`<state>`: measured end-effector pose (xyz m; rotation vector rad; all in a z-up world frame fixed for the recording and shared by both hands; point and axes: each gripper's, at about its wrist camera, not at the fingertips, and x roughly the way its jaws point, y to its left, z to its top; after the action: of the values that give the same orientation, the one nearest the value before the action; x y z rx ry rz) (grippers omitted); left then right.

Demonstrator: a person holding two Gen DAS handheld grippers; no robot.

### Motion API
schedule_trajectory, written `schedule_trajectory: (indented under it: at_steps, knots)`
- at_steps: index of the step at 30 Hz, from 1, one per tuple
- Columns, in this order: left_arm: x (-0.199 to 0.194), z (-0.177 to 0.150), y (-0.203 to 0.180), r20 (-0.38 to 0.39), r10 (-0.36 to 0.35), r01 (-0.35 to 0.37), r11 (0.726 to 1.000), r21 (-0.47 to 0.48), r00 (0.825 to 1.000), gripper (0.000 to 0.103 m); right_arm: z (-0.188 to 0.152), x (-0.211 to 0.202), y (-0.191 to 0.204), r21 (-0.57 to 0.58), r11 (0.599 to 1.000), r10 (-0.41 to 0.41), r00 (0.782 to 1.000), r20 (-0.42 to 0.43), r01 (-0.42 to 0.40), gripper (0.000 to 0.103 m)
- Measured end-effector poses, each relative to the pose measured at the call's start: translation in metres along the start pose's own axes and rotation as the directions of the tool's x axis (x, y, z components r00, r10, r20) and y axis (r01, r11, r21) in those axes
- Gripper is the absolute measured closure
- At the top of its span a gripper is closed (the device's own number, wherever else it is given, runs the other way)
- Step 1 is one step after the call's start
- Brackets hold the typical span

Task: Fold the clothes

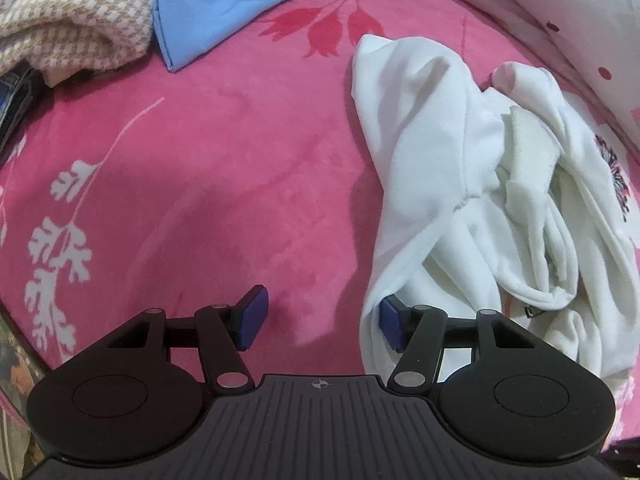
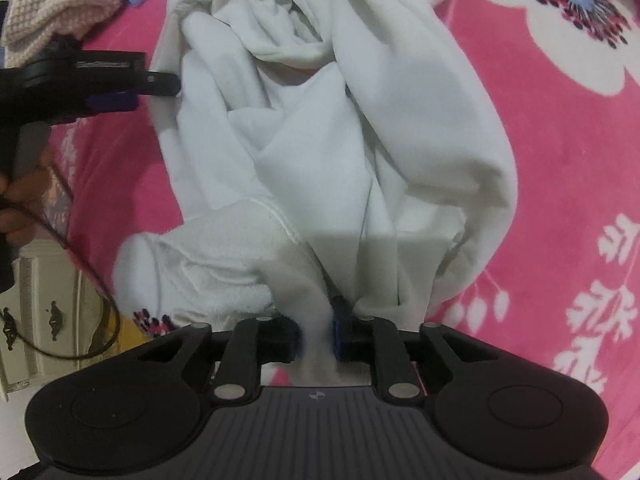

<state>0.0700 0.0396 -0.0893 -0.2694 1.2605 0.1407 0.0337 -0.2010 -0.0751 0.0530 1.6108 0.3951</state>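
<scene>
- My right gripper (image 2: 314, 340) is clenched on a pinch of the white garment (image 2: 320, 128); the cloth runs down between the two blue pads and the jaws stand nearly closed on it.
- My left gripper (image 1: 318, 320) is released, its jaws wide apart. One blue pad (image 1: 252, 316) sits over bare blanket, while the other touches, and is partly tucked under, the garment's near edge.
- The white garment (image 1: 480, 184) lies crumpled in a twisted heap on the pink floral blanket (image 1: 200, 152), right of my left gripper and straight ahead of my right one. It isn't flat and I see no neat fold in it.
- Risk: my right pinch looks thin, and the cloth is blurred there. A sharp tug could slip it free.
- Risk: if my left jaws close where they are, they may catch several bunched layers instead of one hem, locking the twist in.
- Risk: lifting with only one side held would let the heap swing and tangle further.
- Risk: dragging it up the blanket could run it into the other clothes.
- Count: one white garment, one blue garment (image 1: 224, 4), one beige houndstooth garment (image 1: 72, 20), with something dark (image 1: 16, 96) under the latter that I can't identify.
- Count: two grippers, two pads each; one striped, dotted pillow (image 1: 568, 12) by the edge; one cream cabinet (image 2: 44, 300) off the blanket.
</scene>
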Motion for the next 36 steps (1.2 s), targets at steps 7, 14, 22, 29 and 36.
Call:
schedule_trajectory:
  at_steps: [7,14,22,29,36]
  knots:
    - [-0.029,0.004,0.005,0.073,-0.056,0.057,0.998,-0.012,0.996,0.036,-0.005,-0.049,0.021,-0.065,0.997,-0.033,0.996,0.081,0.038,0.041]
    - [-0.035,0.026,0.0,0.151,-0.057,0.06,0.998,-0.015,0.987,0.035,0.039,-0.096,0.001,0.029,1.0,-0.001,0.956,0.293,-0.008,0.039]
    - [-0.017,0.046,-0.026,0.164,-0.036,0.026,0.997,0.066,0.986,0.035,0.169,-0.071,-0.037,0.216,0.971,-0.004,0.897,0.441,-0.102,0.027]
    - [-0.003,0.054,-0.033,0.159,0.002,-0.008,0.999,0.04,0.987,0.04,0.229,-0.005,-0.05,0.329,0.944,-0.075,0.943,0.324,-0.038,0.032]
    - [0.003,0.05,-0.017,0.111,0.031,-0.032,0.999,0.008,0.993,0.054,0.186,-0.041,-0.054,0.315,0.949,-0.131,0.898,0.42,-0.009,0.088]
